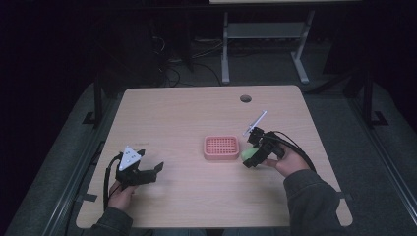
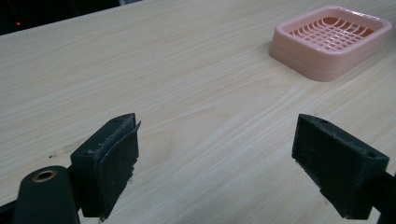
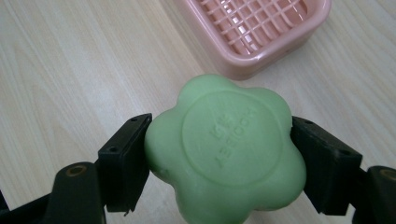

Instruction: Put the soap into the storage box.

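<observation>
A green flower-shaped soap [image 3: 226, 149] sits clamped between the jaws of my right gripper [image 3: 219, 158], held just above the wood. In the high view the soap [image 1: 248, 155] and the right gripper [image 1: 256, 153] hang just right of a pink slatted soap dish [image 1: 221, 147]. That dish [image 3: 254, 28] lies right ahead of the soap and holds nothing. My left gripper [image 1: 147, 172] rests low at the table's front left, open, its jaws wide apart with only bare wood between them [image 2: 215, 149]. The dish [image 2: 331, 39] shows far off to its upper right.
The light wooden table [image 1: 187, 118] has a round cable hole [image 1: 245, 98] near its far edge. Beyond it, on the dark floor, stand a metal frame's legs [image 1: 225, 54] and loose cables. Bare wood stretches between the two grippers.
</observation>
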`<state>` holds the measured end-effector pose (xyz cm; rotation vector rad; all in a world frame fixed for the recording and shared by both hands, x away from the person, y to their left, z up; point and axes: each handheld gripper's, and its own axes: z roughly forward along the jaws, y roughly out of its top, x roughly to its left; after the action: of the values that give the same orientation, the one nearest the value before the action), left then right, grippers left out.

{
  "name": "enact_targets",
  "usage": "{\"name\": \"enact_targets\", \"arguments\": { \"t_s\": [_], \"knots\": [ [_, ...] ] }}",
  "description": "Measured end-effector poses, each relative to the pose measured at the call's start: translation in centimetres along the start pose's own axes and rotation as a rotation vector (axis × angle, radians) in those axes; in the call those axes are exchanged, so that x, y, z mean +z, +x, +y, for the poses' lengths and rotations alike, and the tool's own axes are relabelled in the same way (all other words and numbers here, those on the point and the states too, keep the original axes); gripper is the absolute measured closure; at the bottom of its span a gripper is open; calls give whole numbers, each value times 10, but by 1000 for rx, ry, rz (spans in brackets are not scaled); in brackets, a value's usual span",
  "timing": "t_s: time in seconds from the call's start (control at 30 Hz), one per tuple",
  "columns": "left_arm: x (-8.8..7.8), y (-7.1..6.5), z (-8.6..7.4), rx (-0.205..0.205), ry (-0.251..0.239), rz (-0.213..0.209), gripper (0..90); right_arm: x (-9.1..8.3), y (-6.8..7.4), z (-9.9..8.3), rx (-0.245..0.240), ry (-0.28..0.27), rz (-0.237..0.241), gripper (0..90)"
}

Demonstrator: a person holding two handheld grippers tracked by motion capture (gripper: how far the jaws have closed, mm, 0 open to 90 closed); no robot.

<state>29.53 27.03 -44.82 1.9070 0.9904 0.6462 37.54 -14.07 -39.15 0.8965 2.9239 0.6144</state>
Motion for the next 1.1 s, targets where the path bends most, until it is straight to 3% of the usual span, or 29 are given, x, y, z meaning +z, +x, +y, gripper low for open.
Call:
{"name": "enact_targets", "arguments": {
  "t_s": [0.6,1.1],
  "knots": [
    [0,1,0,-15,-9,-3,144,5,-3,35,-36,-2,13,260],
    [0,2,0,-20,-7,-1,143,19,-8,66,-62,21,12,262]
  ]
}}
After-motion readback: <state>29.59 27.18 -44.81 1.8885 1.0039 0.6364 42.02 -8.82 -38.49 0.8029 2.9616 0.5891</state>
